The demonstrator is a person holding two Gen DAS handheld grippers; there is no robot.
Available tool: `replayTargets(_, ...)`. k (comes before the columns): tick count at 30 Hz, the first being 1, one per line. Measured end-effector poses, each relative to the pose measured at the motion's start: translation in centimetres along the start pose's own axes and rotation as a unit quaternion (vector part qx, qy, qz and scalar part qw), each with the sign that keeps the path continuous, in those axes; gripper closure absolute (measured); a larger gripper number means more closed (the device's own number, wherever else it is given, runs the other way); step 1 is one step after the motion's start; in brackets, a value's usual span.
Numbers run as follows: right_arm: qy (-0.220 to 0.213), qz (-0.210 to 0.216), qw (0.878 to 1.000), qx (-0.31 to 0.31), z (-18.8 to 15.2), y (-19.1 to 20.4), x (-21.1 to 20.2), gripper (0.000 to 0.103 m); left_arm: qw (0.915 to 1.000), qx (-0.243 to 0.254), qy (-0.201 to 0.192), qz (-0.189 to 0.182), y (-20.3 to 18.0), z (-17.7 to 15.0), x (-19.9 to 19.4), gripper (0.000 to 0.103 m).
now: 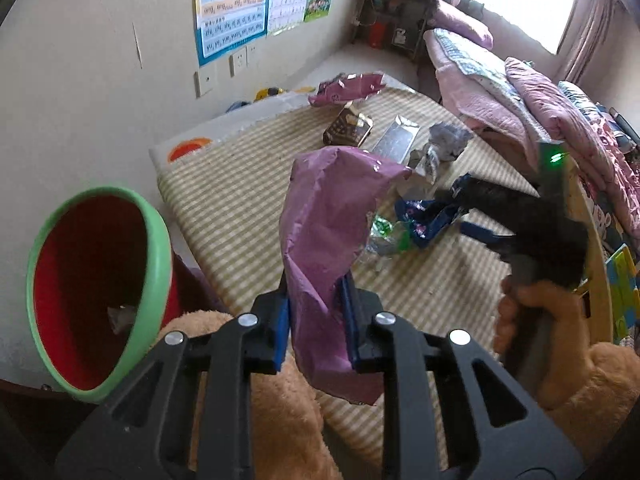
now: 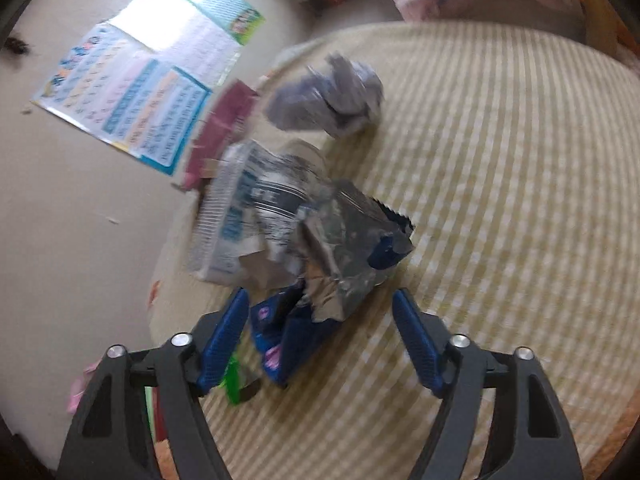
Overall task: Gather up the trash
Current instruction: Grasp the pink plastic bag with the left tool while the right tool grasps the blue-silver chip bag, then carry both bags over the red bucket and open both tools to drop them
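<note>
A striped yellow-green mat (image 1: 248,184) fills the middle of the left wrist view, with litter spread over its upper centre. At the lower left of that frame stands the bin (image 1: 158,264), green-rimmed and red inside, tilted toward the camera; one small greyish scrap (image 1: 122,317) lies in its lower part, and the rest of the inside shows bare red.

The left gripper (image 1: 316,320), at bottom centre, is clamped on a pink-purple plastic bag (image 1: 324,232), which rises crumpled from between the blue pads and hangs clear of the mat, just right of the bin's rim.

The right gripper (image 2: 320,336) shows in its own view with its pads standing apart on either side of a blue and silver foil wrapper (image 2: 332,264); neither pad visibly presses it, though the frame is blurred.

Further up the mat in the left wrist view lie a second purple wrapper (image 1: 348,88), a brown carton (image 1: 348,128), a silver packet (image 1: 396,140) and a crumpled grey wad (image 1: 448,140). A green scrap (image 2: 234,384) sits by the right gripper's left pad.
</note>
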State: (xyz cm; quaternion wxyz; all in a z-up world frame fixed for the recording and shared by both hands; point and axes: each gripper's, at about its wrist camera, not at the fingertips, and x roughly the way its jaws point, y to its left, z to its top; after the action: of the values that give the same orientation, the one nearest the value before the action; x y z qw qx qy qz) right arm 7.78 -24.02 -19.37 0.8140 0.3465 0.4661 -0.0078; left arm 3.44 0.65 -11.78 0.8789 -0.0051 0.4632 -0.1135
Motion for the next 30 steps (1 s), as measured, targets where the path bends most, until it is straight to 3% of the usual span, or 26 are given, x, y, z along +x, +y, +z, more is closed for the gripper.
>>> replayTargets(4, -0.011, 0.010, 0.999, -0.031, -0.5, 0.6, -2.5, 0.075, 1.0000, 0.000, -0.001, -0.006, -0.1, -0.1, 0.1, 0.082)
replayTargets(14, -0.055, 0.026, 0.993, -0.102, -4.1, 1.4, -11.0, 0.075, 0.9995, 0.003, 0.012, -0.028, -1.5, -0.8, 0.8, 0.082)
replayTargets(22, -0.101, 0.034, 0.982, -0.159, -5.9, 5.0, -14.9, 0.075, 0.9996, 0.015, -0.021, 0.008, -1.1, -0.1, -0.9, 0.082)
replayTargets(30, -0.117, 0.041, 0.971, -0.207, -6.8, 8.6, -16.0, 0.075, 0.9988, -0.006, -0.047, 0.014, 0.4, 0.8, -2.6, 0.082)
